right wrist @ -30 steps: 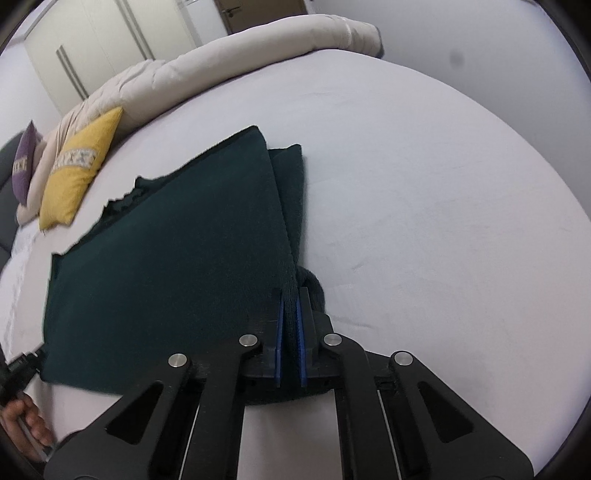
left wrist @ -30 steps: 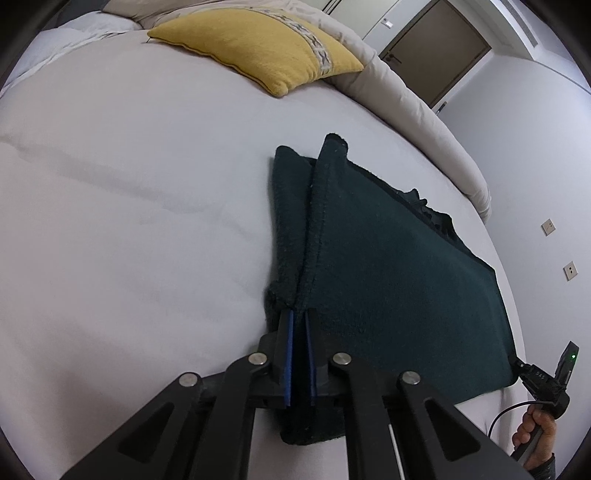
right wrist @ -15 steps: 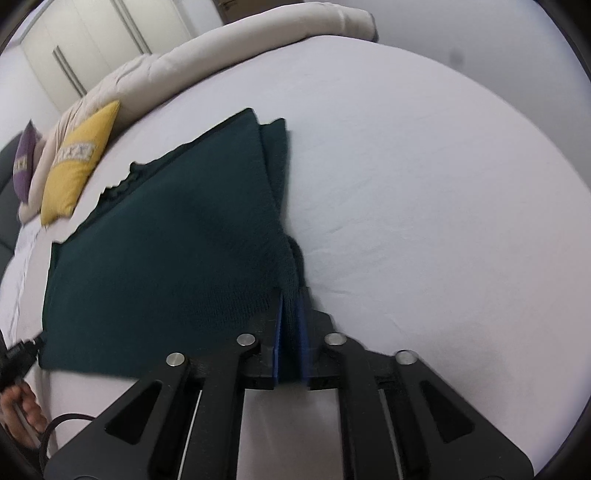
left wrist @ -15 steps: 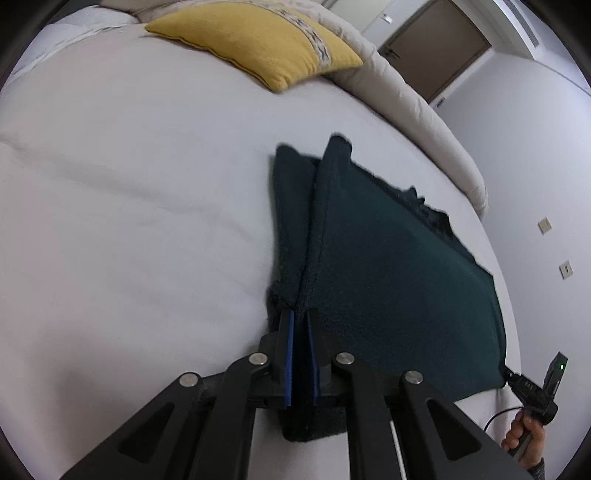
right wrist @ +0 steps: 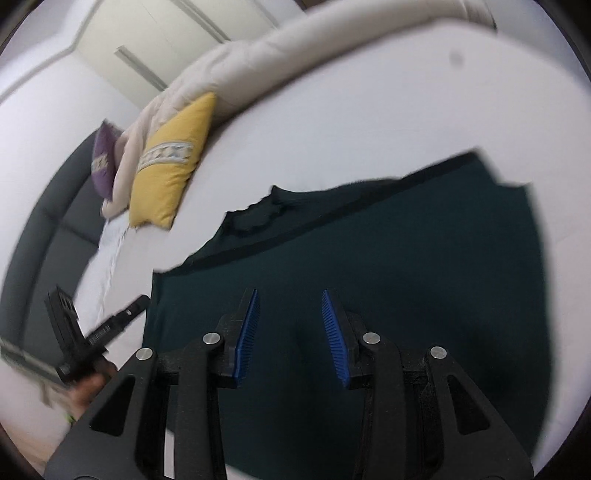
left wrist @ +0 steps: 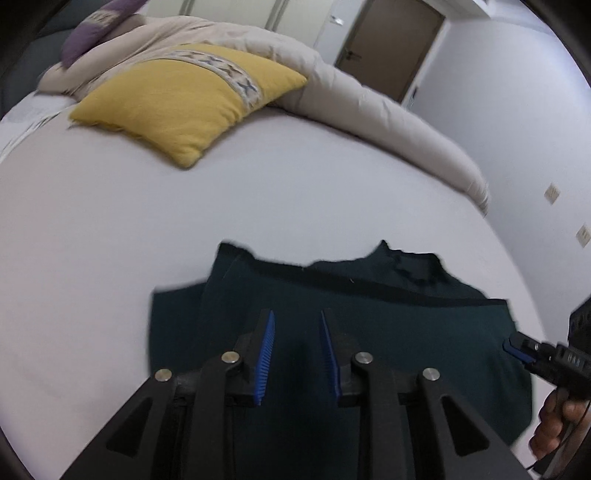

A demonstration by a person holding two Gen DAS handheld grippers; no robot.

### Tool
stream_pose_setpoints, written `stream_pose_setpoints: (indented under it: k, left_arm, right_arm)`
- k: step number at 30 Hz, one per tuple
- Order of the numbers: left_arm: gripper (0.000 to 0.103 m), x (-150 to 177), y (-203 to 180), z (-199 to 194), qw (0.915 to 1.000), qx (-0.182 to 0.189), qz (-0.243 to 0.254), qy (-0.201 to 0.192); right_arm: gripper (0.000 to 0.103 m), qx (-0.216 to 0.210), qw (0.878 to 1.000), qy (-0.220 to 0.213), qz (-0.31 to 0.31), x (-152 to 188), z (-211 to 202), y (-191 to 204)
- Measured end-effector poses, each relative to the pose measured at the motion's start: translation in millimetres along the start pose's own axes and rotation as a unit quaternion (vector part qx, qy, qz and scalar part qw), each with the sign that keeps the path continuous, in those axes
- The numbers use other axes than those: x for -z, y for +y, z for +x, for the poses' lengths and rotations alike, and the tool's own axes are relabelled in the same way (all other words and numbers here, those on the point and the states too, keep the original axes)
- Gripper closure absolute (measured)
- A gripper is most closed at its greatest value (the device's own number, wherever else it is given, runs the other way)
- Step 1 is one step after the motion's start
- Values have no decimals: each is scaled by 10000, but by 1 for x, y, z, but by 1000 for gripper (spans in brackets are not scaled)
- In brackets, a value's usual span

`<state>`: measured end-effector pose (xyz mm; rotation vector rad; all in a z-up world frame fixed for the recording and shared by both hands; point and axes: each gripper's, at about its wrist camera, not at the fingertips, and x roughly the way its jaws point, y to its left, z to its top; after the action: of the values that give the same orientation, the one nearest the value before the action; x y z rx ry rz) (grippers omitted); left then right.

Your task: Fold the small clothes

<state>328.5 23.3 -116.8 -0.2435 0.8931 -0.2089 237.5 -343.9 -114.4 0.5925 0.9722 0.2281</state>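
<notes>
A dark green garment lies folded flat on the white bed; it also shows in the right wrist view. Its collar points toward the pillows, and a lower layer sticks out beyond the folded top layer. My left gripper is open and empty, just above the garment's left part. My right gripper is open and empty above the garment's near part. The right gripper shows at the left wrist view's right edge, and the left gripper at the right wrist view's left. Both views are motion-blurred.
A yellow cushion and a purple cushion lie at the head of the bed beside a rolled beige duvet. White sheet surrounds the garment. A door and wall stand beyond.
Both grippers were shut on the garment's edges and have let go and opened. The lifted fold now lies flat, and both grippers have pulled back and tilted up.
</notes>
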Motion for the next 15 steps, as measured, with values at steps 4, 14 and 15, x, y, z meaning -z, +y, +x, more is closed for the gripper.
stream_pose_setpoints:
  k: [4, 14, 15]
  left_arm:
    - [79, 2, 24, 34, 9993, -126, -126, 316]
    - [97, 8, 73, 18, 9939, 358, -1017, 223]
    - [97, 10, 78, 12, 9931, 350, -1099, 199]
  right_arm:
    - [82, -51, 9970, 85, 762, -29, 30, -47]
    - [91, 321, 9708, -1169, 2069, -39, -45, -160]
    - [80, 556, 9665, -1272, 2159, -35, -59, -165]
